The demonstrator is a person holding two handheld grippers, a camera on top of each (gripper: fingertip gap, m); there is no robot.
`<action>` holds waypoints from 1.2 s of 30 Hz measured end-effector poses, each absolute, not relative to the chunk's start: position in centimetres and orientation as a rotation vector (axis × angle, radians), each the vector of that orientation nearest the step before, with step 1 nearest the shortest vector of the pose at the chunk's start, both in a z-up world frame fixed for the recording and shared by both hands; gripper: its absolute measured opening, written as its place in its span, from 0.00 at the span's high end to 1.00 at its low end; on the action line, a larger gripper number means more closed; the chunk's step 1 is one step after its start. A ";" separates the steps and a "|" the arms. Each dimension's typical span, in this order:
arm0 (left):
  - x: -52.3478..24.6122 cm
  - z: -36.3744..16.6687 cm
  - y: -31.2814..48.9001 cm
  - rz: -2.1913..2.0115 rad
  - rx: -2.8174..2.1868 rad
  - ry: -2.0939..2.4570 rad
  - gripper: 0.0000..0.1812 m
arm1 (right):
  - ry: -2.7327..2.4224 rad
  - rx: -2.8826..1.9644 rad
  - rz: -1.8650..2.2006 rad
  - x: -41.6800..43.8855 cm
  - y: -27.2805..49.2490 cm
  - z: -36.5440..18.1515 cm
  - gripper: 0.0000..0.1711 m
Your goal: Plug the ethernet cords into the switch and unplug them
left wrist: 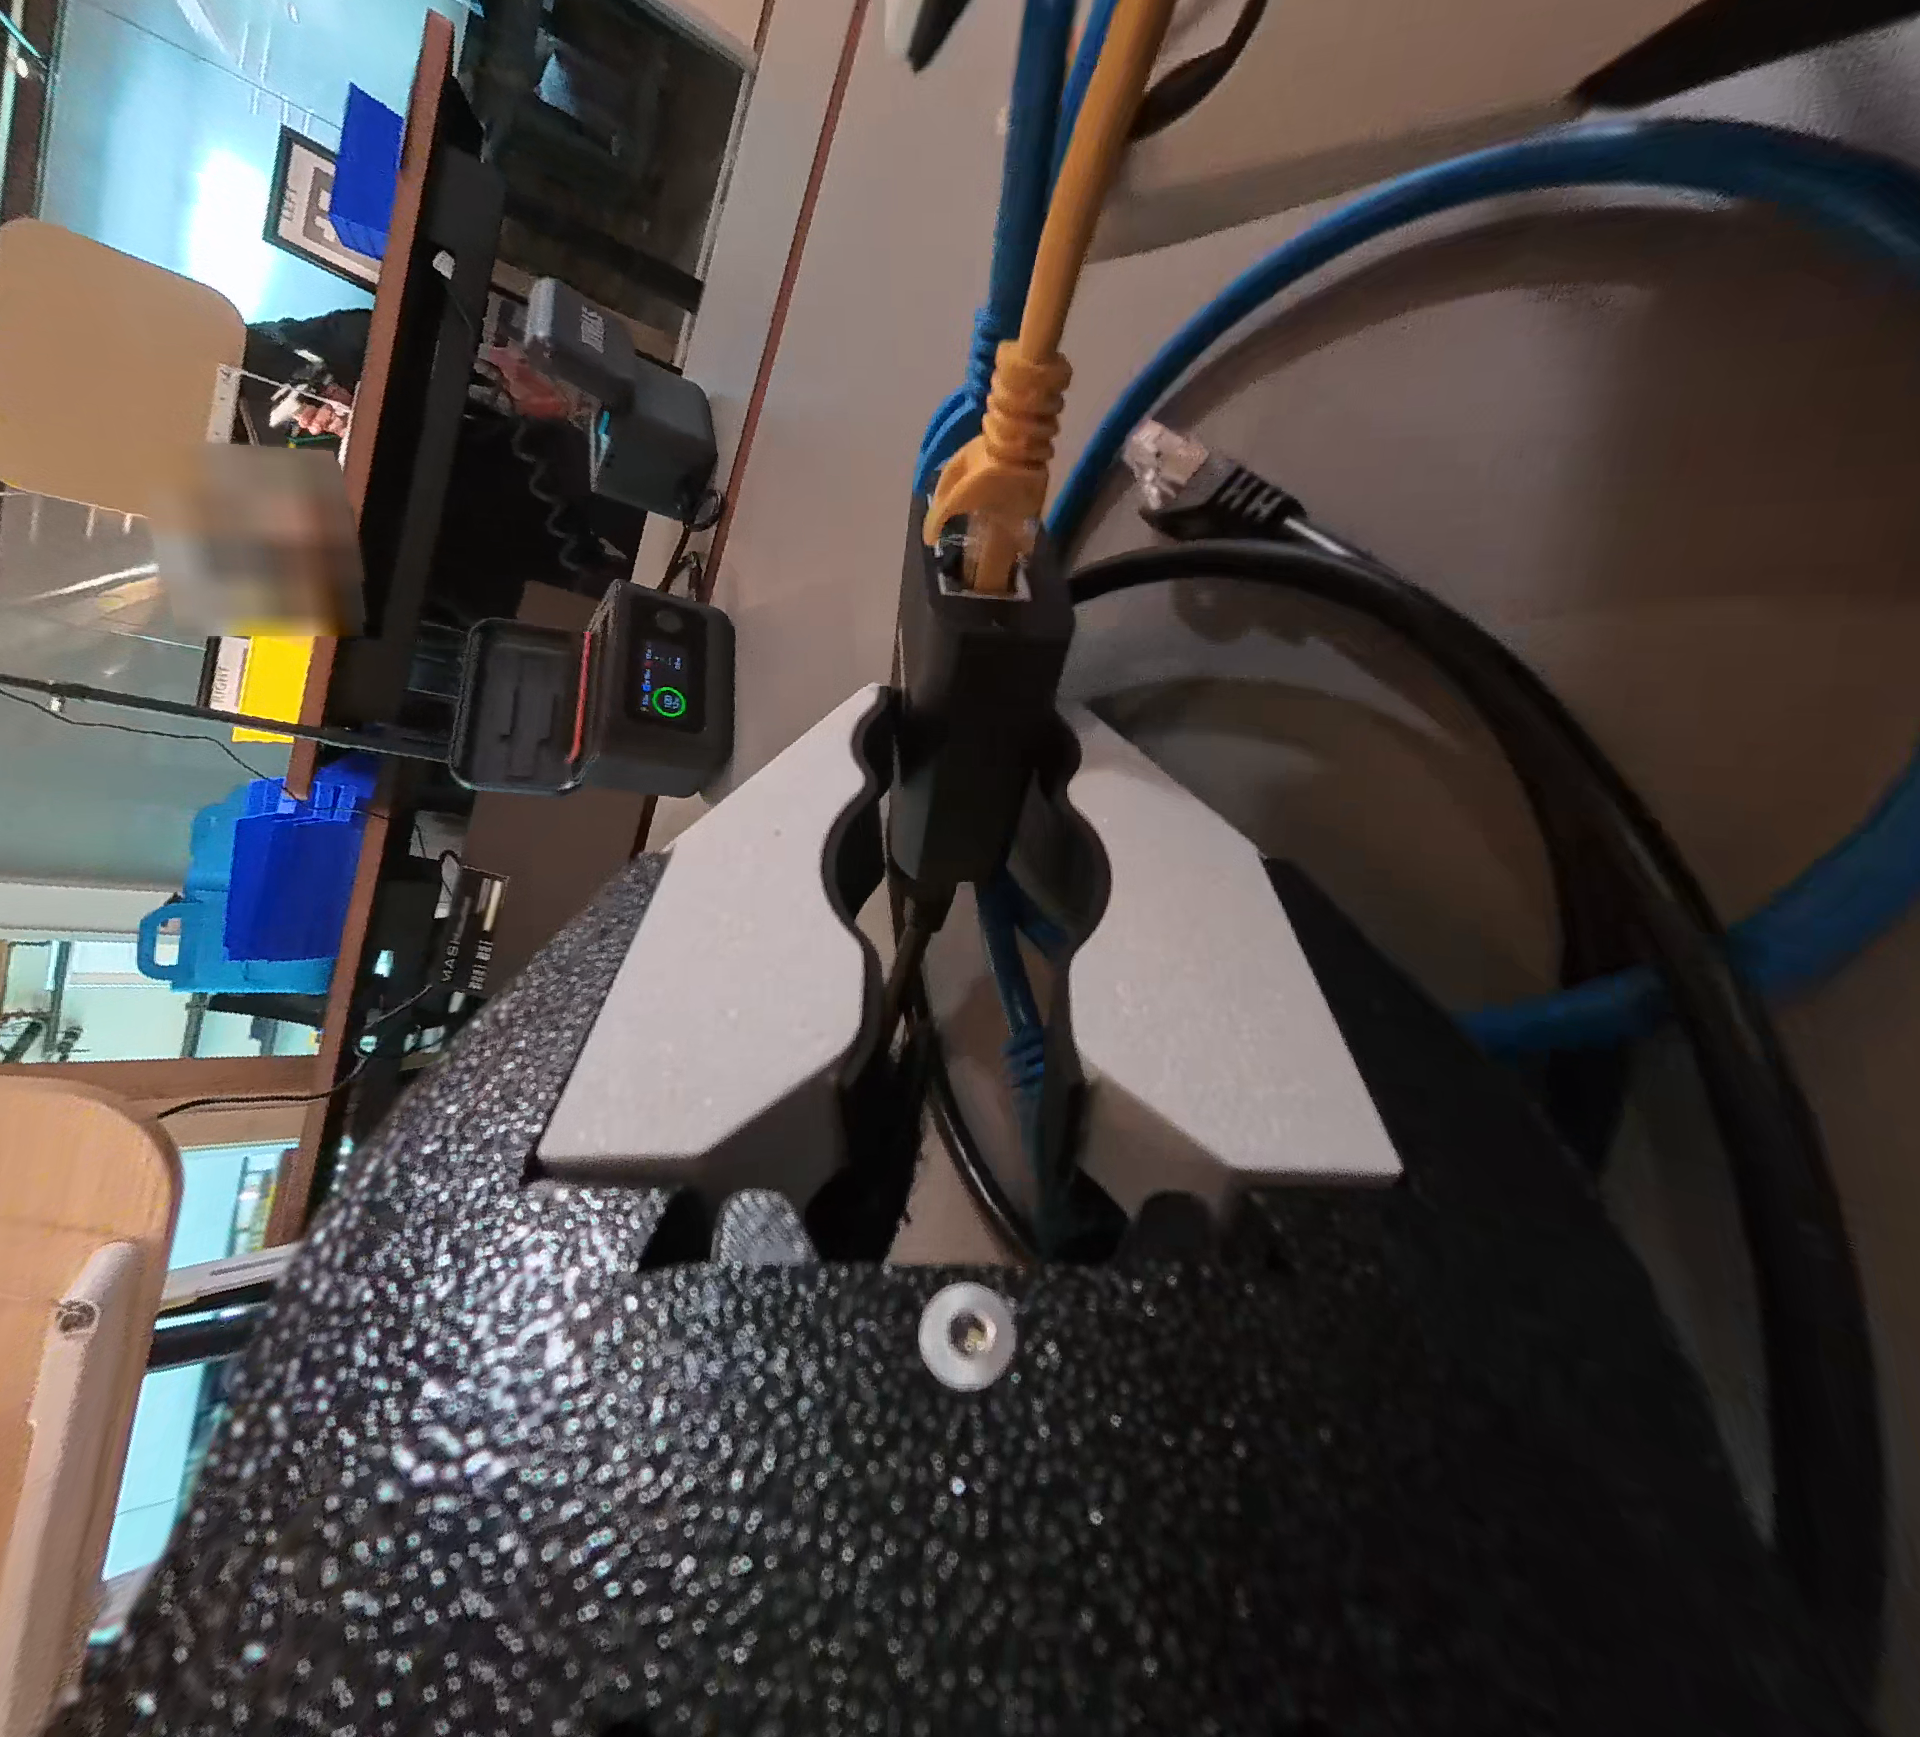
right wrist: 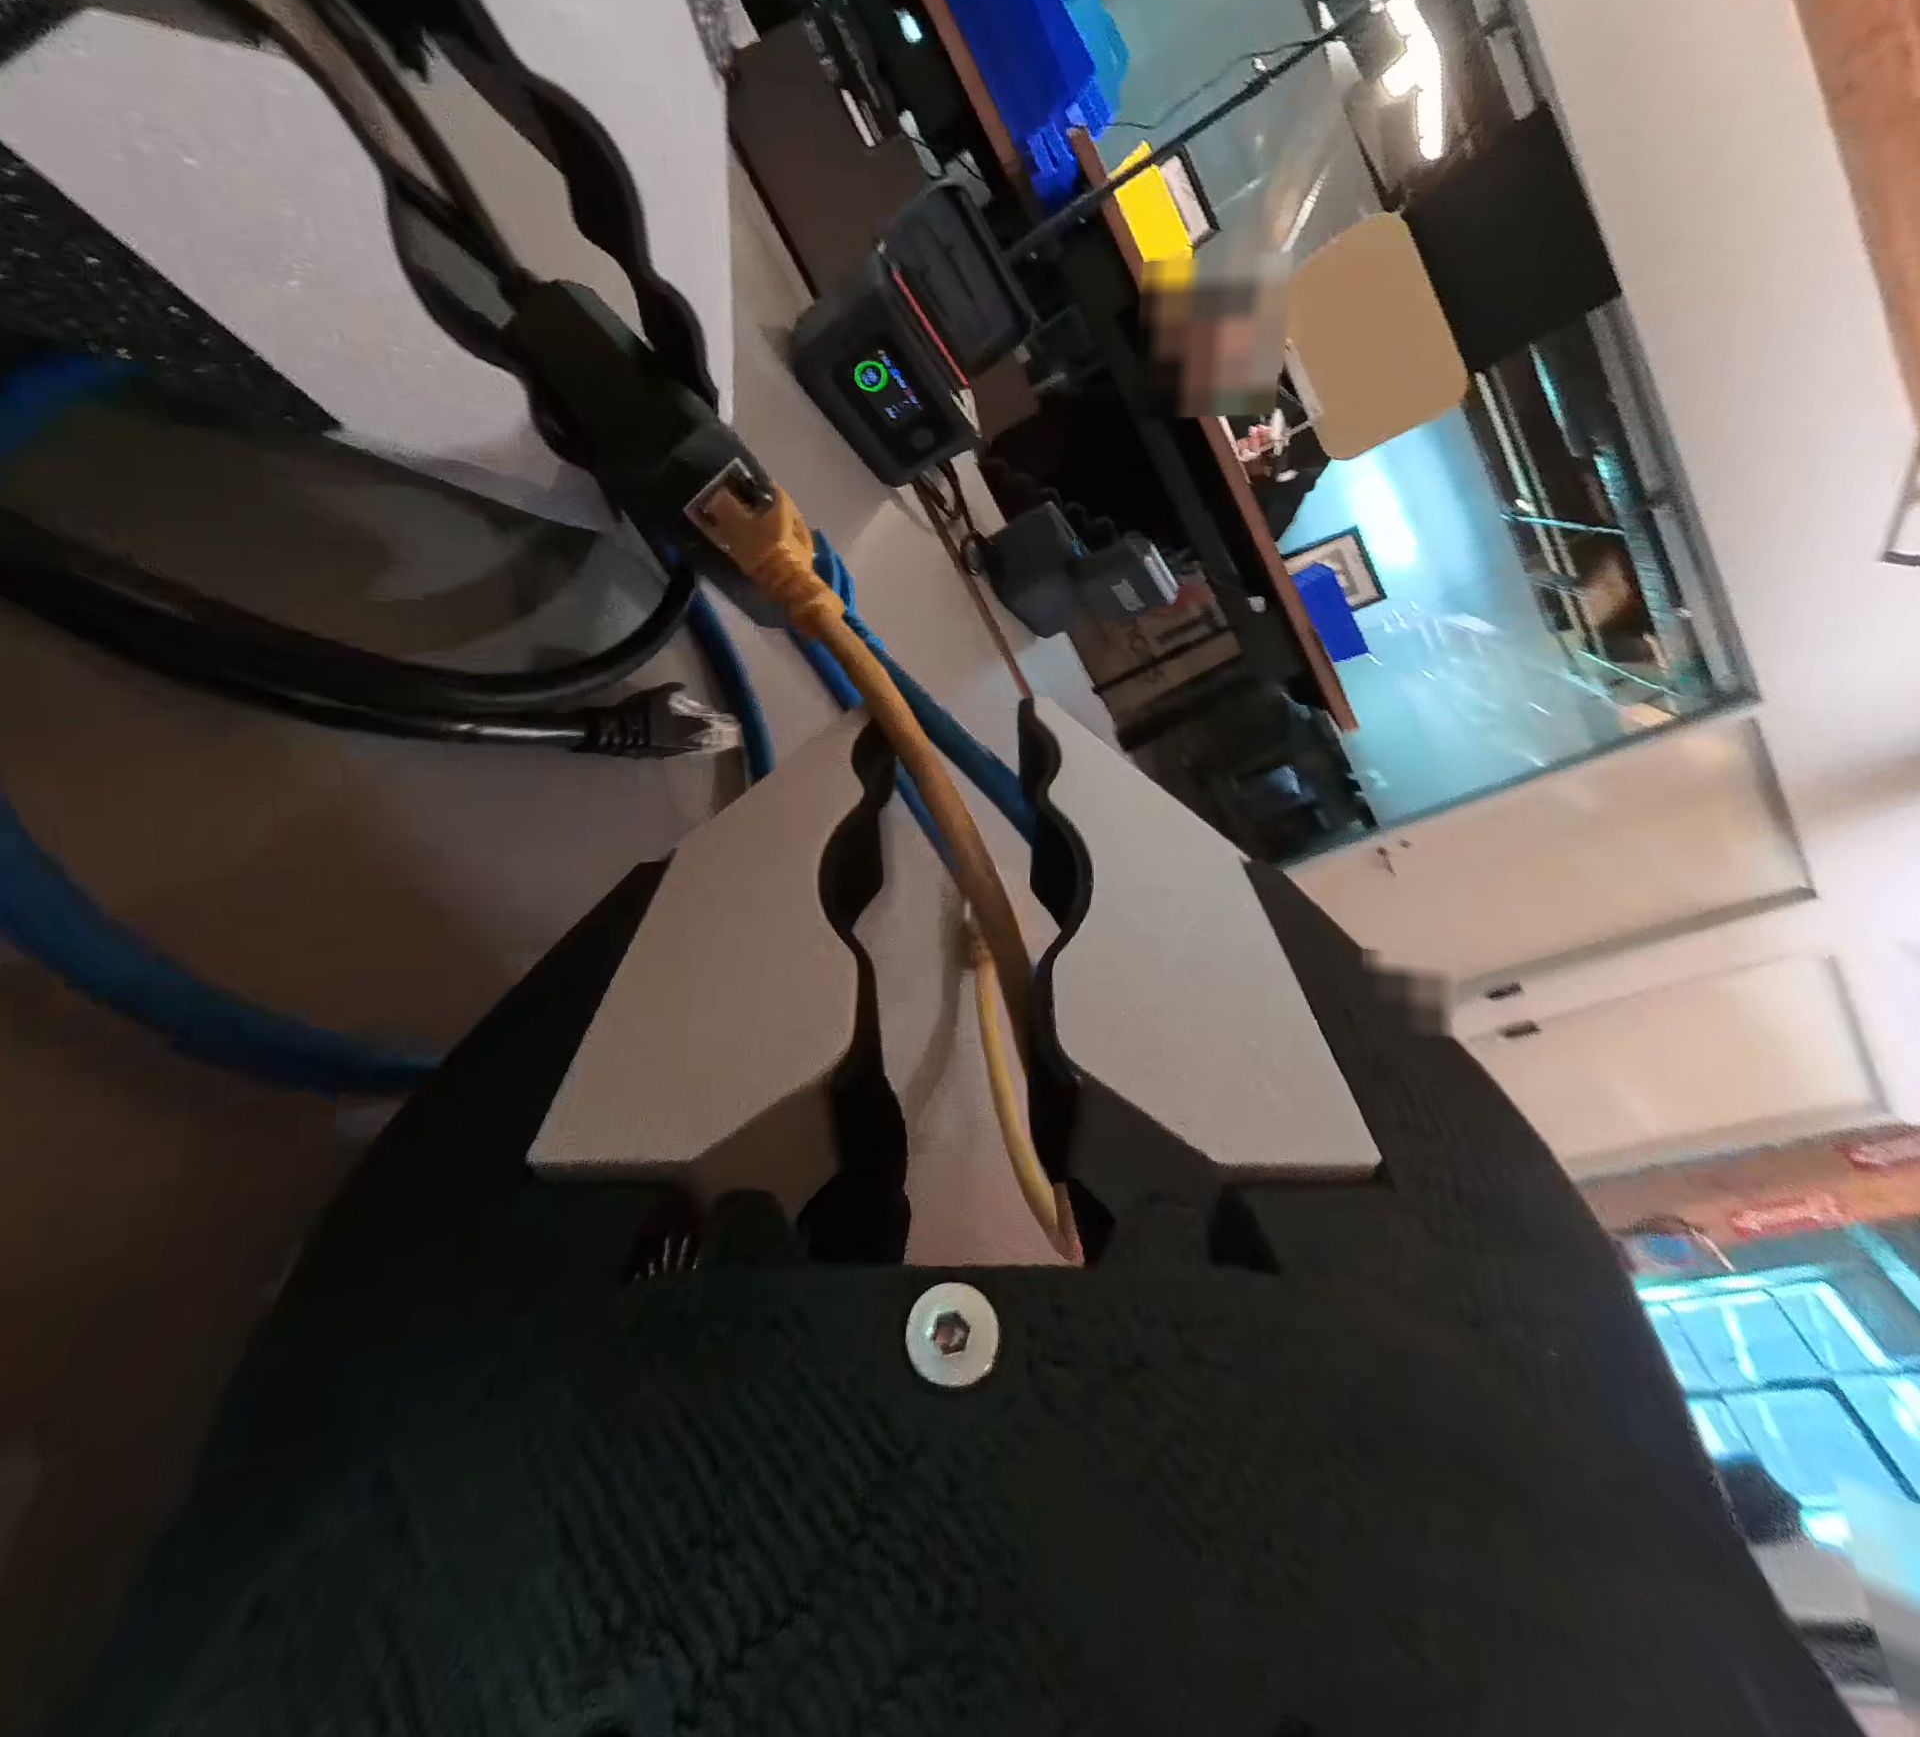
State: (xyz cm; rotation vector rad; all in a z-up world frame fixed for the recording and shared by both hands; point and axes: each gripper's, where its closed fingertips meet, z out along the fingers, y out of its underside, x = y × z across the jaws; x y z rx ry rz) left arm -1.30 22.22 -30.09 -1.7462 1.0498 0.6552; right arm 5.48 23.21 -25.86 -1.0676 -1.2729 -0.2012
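My left gripper point(left wrist: 966, 742) is shut on a small black switch point(left wrist: 977, 679) and holds it off the beige table. An orange ethernet cord point(left wrist: 1101, 160) has its plug point(left wrist: 997, 492) seated in the switch's port. In the right wrist view the switch point(right wrist: 634, 409) sits in the left gripper at upper left, with the orange plug point(right wrist: 774, 549) in it. My right gripper point(right wrist: 951, 742) is open, and the orange cord point(right wrist: 966, 846) runs loosely between its jaws. A black cord's clear plug point(left wrist: 1184, 466) point(right wrist: 686, 731) lies loose on the table. Blue cords point(left wrist: 1351, 233) point(right wrist: 156, 981) loop around.
A dark power unit with a lit screen point(left wrist: 644, 700) point(right wrist: 894, 378) stands at the table's far edge. Behind it are a dark shelf with blue bins point(left wrist: 281, 887) point(right wrist: 1029, 25) and a yellow bin point(right wrist: 1153, 212). A black cable point(left wrist: 1507, 752) curves across the table.
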 end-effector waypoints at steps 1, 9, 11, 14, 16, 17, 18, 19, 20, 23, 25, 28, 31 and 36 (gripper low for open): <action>-1.3 -30.0 22.2 0.653 -1.758 1.045 0.86 | -1.265 -1.058 -0.206 5.4 23.1 -25.6 0.87; -0.6 -29.2 21.9 0.643 -1.705 1.045 0.88 | -1.197 -1.115 0.022 5.9 22.5 -24.5 0.85; -0.7 -29.0 21.9 0.663 -1.683 1.051 0.88 | -1.193 -1.130 0.190 5.6 21.3 -24.2 0.84; -0.4 -29.2 21.8 0.645 -1.686 1.062 0.88 | -1.257 -1.110 0.529 5.7 18.5 -24.1 0.87; -0.7 -29.4 21.9 0.672 -1.700 1.062 0.88 | -1.284 -1.099 0.697 6.6 17.0 -23.6 0.90; -0.8 -29.4 21.9 0.678 -1.703 1.058 0.88 | -1.292 -1.108 0.715 7.3 16.9 -23.4 0.89; -0.9 -29.4 21.9 0.667 -1.714 1.048 0.88 | -1.291 -1.122 0.714 7.9 17.0 -23.4 0.89; -0.9 -29.4 21.9 0.655 -1.727 1.037 0.88 | -1.259 -1.129 0.686 8.5 17.5 -23.0 0.89; -0.9 -29.4 22.0 0.652 -1.736 1.030 0.88 | -1.207 -1.108 0.632 9.0 18.0 -22.1 0.87; -0.7 -29.7 21.9 0.643 -1.772 1.033 0.87 | -0.997 -1.155 0.276 10.4 21.6 -20.7 0.90; -0.4 -29.8 21.8 0.650 -1.778 1.043 0.87 | -0.873 -1.271 -0.026 11.8 24.3 -21.0 0.97; 0.2 -29.7 21.5 0.635 -1.773 1.036 0.87 | -0.807 -1.374 -0.106 11.5 25.4 -22.0 0.99; 0.6 -29.6 21.3 0.615 -1.787 1.014 0.87 | -0.829 -1.349 -0.226 11.3 26.0 -22.5 1.00; 0.8 -29.7 21.1 0.614 -1.800 1.000 0.87 | -0.882 -1.281 -0.339 10.8 26.3 -23.0 1.00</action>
